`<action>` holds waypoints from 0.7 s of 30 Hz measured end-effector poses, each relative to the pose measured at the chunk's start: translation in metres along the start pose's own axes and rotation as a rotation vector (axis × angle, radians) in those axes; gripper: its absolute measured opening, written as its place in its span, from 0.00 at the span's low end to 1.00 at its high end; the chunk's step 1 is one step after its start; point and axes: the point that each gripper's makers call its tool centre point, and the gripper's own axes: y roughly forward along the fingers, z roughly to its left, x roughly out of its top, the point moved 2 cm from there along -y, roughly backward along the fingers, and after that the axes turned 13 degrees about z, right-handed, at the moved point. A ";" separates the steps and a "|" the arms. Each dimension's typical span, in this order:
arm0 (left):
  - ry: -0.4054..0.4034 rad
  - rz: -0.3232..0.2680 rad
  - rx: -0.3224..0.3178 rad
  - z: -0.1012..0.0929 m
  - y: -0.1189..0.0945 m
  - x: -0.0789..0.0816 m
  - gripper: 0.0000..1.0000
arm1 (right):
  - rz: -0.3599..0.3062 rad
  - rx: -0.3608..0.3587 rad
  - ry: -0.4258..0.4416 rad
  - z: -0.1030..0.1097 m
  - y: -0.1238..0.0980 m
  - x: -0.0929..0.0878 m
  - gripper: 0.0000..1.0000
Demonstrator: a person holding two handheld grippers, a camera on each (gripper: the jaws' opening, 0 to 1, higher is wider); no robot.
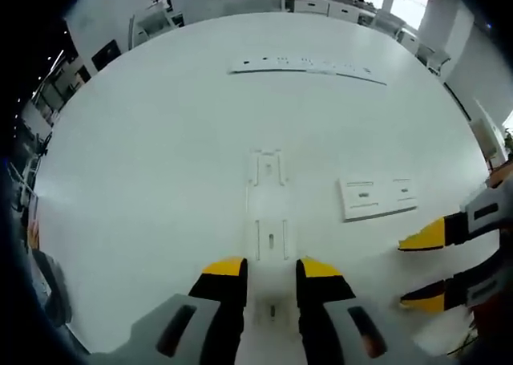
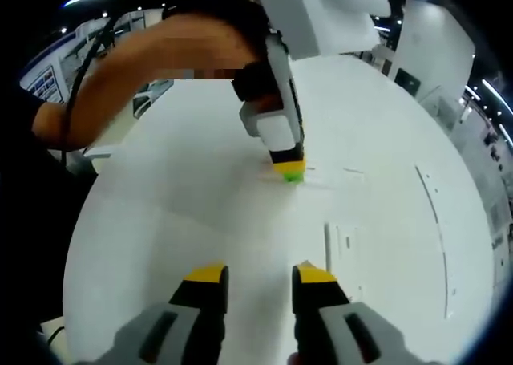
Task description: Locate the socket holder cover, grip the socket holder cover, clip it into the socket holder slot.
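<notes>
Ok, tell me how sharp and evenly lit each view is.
Left gripper view: even light, table bends with the fisheye, white parts faint against it. Right gripper view: the left gripper and arm look smeared, the table glares white.

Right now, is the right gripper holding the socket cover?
No. In the right gripper view, the right gripper has its jaws apart with only bare white table between them.

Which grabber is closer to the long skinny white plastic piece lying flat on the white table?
Left. The left gripper has the long white plastic piece lying right between its jaws, and the right gripper hangs off to its side, apart from it.
</notes>
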 end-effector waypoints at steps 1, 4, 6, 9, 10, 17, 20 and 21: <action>0.001 -0.005 -0.001 0.000 0.000 0.001 0.25 | -0.001 -0.001 0.001 -0.001 0.000 0.000 0.33; 0.001 -0.008 -0.002 0.000 0.000 0.003 0.25 | 0.000 0.000 0.002 -0.001 0.000 -0.001 0.33; 0.002 -0.019 -0.003 0.000 0.001 0.006 0.25 | -0.002 0.000 0.002 -0.001 0.000 -0.001 0.33; 0.006 -0.037 -0.006 0.000 0.002 0.011 0.25 | 0.000 0.000 0.000 0.000 0.000 -0.001 0.33; 0.007 -0.043 -0.006 -0.001 0.002 0.013 0.25 | 0.000 0.001 0.000 0.000 0.000 -0.001 0.33; 0.010 -0.073 -0.001 -0.005 0.004 0.021 0.25 | -0.001 -0.001 0.002 -0.002 0.000 -0.003 0.33; 0.013 -0.082 -0.003 -0.003 0.005 0.027 0.25 | -0.001 -0.002 0.005 -0.003 0.000 -0.004 0.33; 0.014 -0.087 -0.003 -0.003 0.006 0.029 0.25 | -0.002 -0.001 0.007 -0.003 0.000 -0.004 0.33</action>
